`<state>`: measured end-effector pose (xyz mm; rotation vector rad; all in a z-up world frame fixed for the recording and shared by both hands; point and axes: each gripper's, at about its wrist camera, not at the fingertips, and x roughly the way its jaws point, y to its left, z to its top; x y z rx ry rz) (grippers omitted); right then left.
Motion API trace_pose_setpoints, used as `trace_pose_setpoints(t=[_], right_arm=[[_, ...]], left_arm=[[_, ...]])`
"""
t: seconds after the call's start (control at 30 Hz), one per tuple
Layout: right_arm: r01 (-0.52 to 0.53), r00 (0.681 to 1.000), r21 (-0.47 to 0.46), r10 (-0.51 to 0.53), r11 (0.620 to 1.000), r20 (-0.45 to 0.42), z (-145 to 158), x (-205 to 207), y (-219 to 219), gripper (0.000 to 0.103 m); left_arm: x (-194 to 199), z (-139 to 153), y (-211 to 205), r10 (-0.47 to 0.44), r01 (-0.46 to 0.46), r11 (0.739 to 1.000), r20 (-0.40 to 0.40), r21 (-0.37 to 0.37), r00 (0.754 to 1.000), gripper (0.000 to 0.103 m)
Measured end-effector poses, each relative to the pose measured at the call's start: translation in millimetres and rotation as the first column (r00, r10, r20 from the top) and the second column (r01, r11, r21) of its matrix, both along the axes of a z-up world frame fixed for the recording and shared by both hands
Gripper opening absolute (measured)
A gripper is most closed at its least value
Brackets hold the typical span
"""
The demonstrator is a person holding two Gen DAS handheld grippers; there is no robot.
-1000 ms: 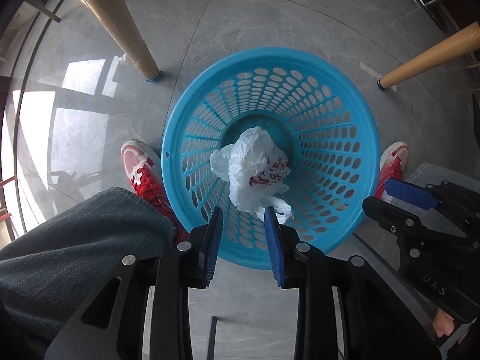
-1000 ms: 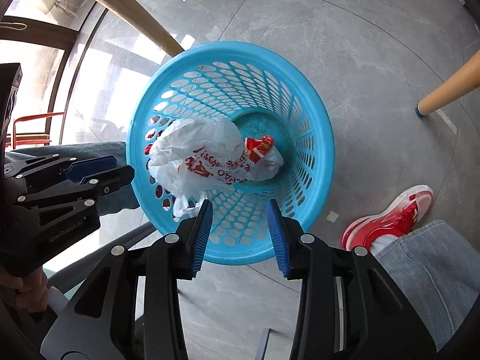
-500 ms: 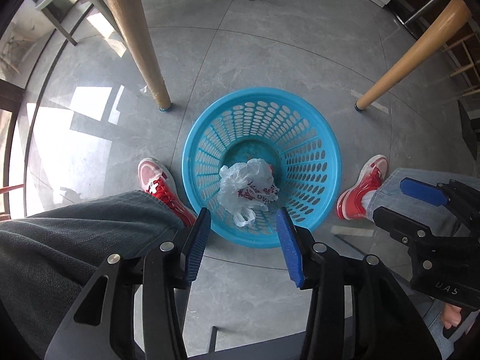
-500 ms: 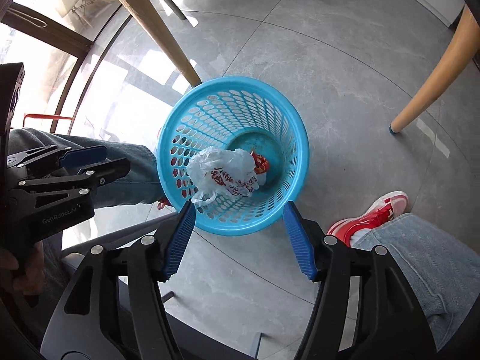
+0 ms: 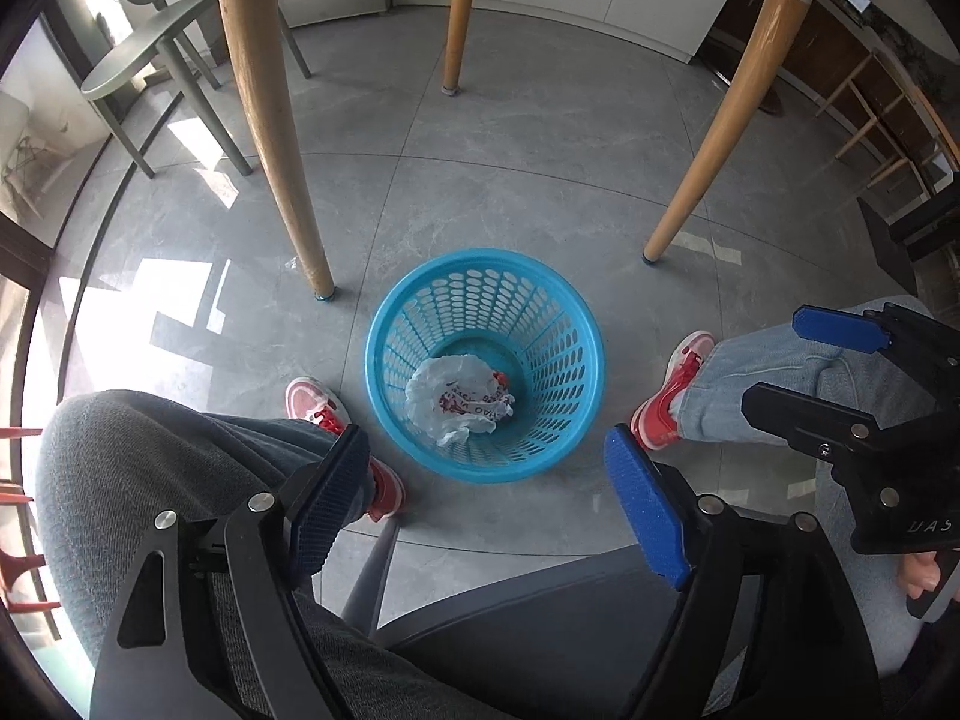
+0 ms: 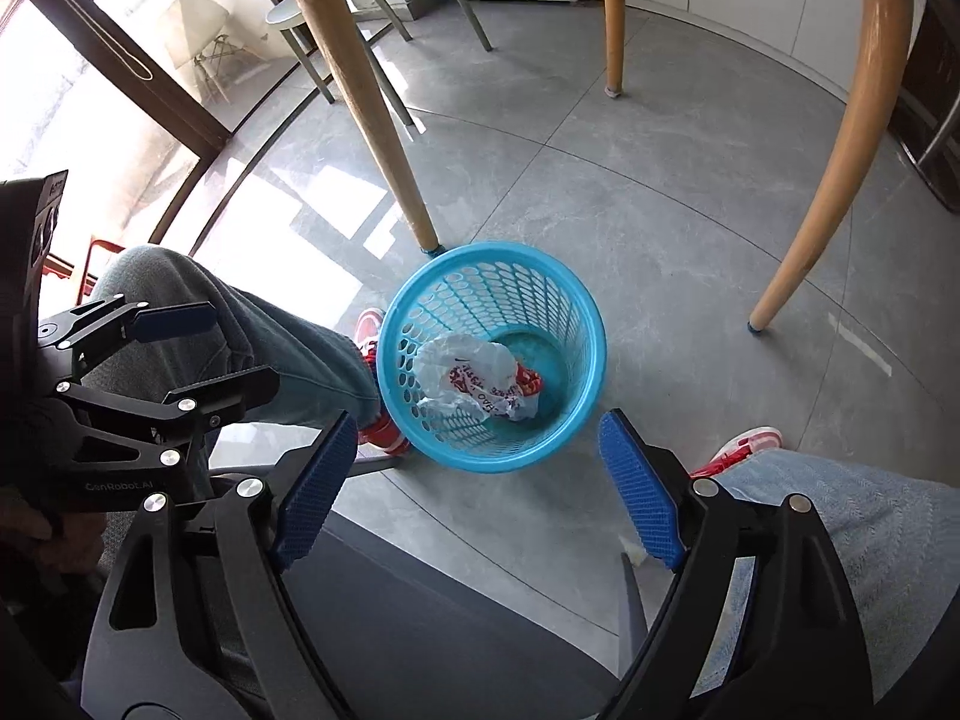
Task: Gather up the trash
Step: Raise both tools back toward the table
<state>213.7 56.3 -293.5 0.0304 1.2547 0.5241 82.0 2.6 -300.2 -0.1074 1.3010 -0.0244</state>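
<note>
A blue perforated trash basket (image 5: 558, 324) stands on the grey tile floor between the person's feet; it also shows in the right wrist view (image 6: 420, 300). A crumpled white plastic bag with red print (image 5: 459, 402) lies inside it, with a small red wrapper beside it (image 6: 531, 381). My left gripper (image 5: 486, 498) is open and empty, well above and in front of the basket. My right gripper (image 6: 480, 480) is open and empty too, also high above the basket. Each gripper shows at the edge of the other's view.
Wooden table legs (image 5: 270, 120) (image 5: 726, 120) (image 5: 459, 12) stand behind and beside the basket. Red shoes (image 5: 318, 408) (image 5: 666, 390) flank it. A grey-green chair (image 5: 150, 54) stands at the back left, white cabinets at the back. A dark chair seat (image 6: 420, 630) lies below the grippers.
Both grippers have risen far above the basket and opened wider. The bag stays in the basket, which now looks much smaller.
</note>
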Motion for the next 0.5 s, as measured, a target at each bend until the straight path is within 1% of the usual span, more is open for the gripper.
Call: trace_pose_setpoints(t=[0.1, 0.17, 0.27, 0.37, 0.5], right_arm=[[-0.017, 0.999, 0.016, 0.017, 1.000, 0.041, 25, -5, 2, 0.082], [-0.034, 0.997, 0.025, 0.032, 0.999, 0.076, 43, -10, 3, 0.082], [-0.046, 0.991, 0.049, 0.039, 0.998, 0.126, 70, -16, 3, 0.083], [-0.055, 0.984, 0.072, 0.042, 0.996, 0.174, 96, -19, 0, 0.083], [-0.061, 0.971, 0.091, 0.038, 0.994, 0.236, 126, -26, -6, 0.083]], left_arm=[[-7, 17, 1, -0.004, 0.005, 1.000, 0.034, -0.025, 0.999, 0.081], [-12, 32, 0, -0.021, 0.024, 0.999, 0.062, -0.041, 0.998, 0.081], [-17, 56, -5, -0.053, 0.058, 0.997, 0.110, -0.042, 0.993, 0.081], [-22, 86, -10, -0.078, 0.083, 0.996, 0.169, -0.022, 0.983, 0.081], [-23, 126, -11, -0.085, 0.098, 0.994, 0.249, -0.038, 0.965, 0.081]])
